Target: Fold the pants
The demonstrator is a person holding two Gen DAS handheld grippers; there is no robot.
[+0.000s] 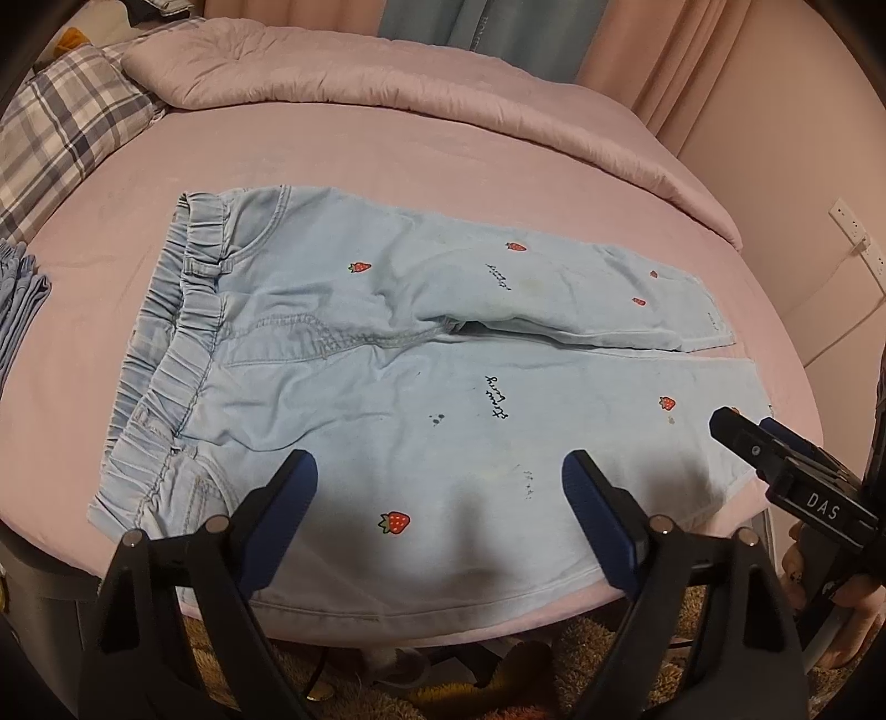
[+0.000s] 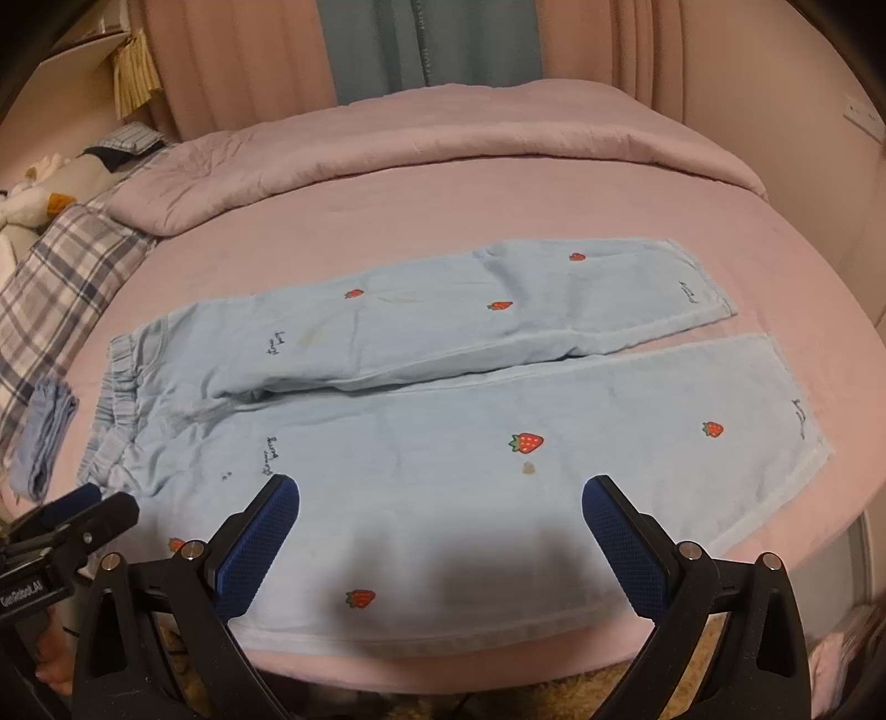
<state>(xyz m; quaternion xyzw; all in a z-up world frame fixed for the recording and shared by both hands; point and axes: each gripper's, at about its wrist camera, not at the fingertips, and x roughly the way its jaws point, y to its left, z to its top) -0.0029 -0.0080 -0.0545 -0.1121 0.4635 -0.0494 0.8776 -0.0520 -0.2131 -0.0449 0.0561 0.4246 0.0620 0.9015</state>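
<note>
Pants [image 1: 421,354] are soft, limp, light; pinch near-leg edge at waist and hem. Left gripper [image 1: 440,482] and right gripper [image 2: 440,507] are wide apart, empty.

Pants [image 1: 343,387]: light blue denim, printed with red strawberries with green leaves and dark script lettering. Bed sheet [image 1: 498,166]: plain pink. Comforter [image 1: 343,72]: pink, unpatterned. Pillow [image 1: 61,127]: plaid in white, grey and navy. Curtains [image 2: 232,61]: pink, with a teal panel [image 2: 432,44]. Left tongs [image 1: 440,482] and right tongs [image 2: 440,501]: black frames, blue pads.
</note>
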